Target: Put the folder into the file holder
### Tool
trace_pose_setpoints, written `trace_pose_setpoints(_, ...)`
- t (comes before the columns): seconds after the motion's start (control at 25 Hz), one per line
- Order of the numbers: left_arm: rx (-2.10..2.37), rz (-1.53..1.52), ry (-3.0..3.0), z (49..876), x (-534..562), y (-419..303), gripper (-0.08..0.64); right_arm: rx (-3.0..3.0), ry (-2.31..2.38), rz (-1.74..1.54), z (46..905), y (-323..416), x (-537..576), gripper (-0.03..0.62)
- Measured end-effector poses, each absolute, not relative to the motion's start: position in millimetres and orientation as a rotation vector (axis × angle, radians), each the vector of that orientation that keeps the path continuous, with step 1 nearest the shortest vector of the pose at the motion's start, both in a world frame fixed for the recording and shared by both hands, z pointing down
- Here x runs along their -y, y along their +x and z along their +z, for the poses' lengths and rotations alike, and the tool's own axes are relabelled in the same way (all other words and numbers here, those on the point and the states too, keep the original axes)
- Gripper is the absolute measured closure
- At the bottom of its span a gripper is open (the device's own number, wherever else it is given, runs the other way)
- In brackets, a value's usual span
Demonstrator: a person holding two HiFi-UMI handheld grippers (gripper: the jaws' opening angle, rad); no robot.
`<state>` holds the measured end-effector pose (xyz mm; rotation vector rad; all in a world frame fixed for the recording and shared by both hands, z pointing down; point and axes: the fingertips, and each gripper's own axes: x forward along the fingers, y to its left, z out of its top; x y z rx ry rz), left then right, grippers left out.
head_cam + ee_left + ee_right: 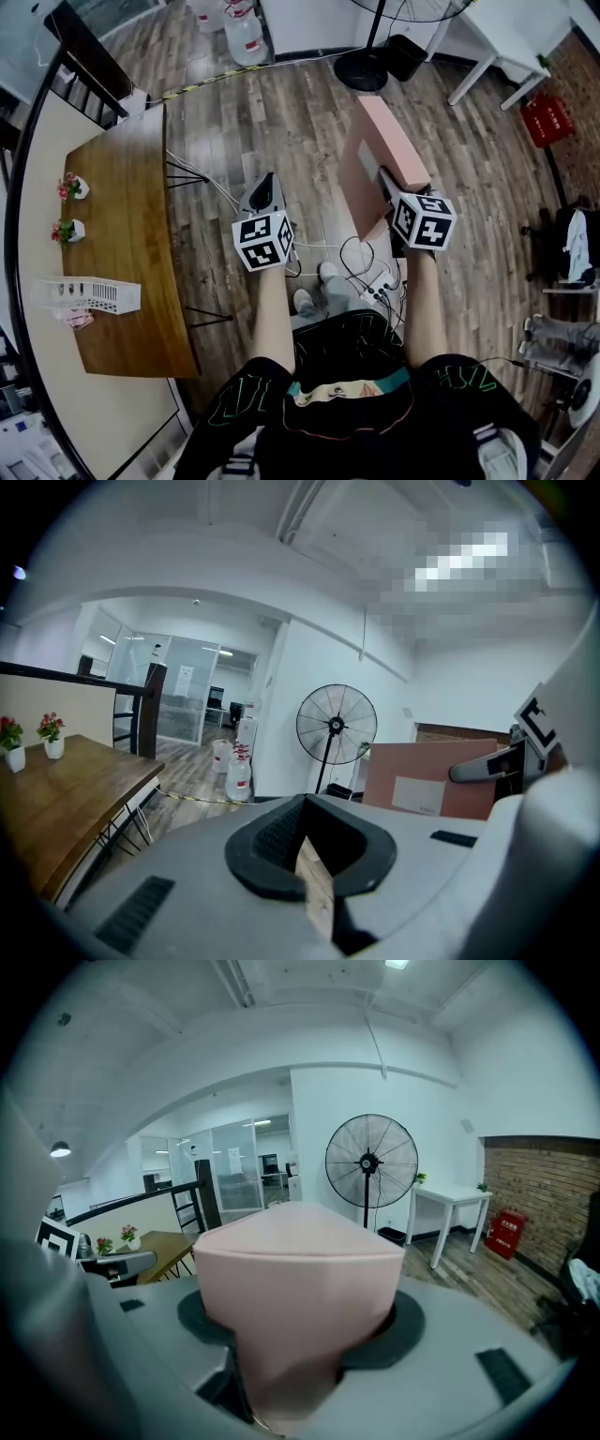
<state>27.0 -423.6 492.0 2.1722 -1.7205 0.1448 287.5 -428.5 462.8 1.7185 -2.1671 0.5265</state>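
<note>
A pink folder point(384, 159) stands upright in the air over the wooden floor, with my right gripper point(398, 202) shut on its lower edge. In the right gripper view the folder point(295, 1269) fills the space between the jaws of the right gripper point(291, 1377). My left gripper point(262, 199) hangs beside it to the left, shut with nothing in it; a thin sliver of floor shows at the left gripper point(307, 860). The folder point(427, 778) also shows at that view's right. The white mesh file holder point(89, 294) lies on the wooden table point(131, 216), far to the left of both grippers.
Two small flower pots point(73, 208) stand on the table. A standing fan point(375, 56), water bottles point(246, 37), a white desk point(506, 47) and a red box point(547, 119) lie ahead. Cables and a power strip point(375, 281) lie on the floor by the person's feet.
</note>
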Motion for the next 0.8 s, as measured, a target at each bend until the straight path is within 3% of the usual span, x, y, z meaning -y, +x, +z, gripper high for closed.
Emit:
trace_pose_setpoints(0.56,1.835,0.13,2.199,454.5,503.5,38.5,0.563,2.311,1.657,0.467,434.5,289.1,525.6,0.311)
trace_pose_setpoints(0.8,1.954,0.131,2.068,462.1,495.3,6.3,0.563,2.389,1.532,0.481,440.8,263.9,543.4,0.311)
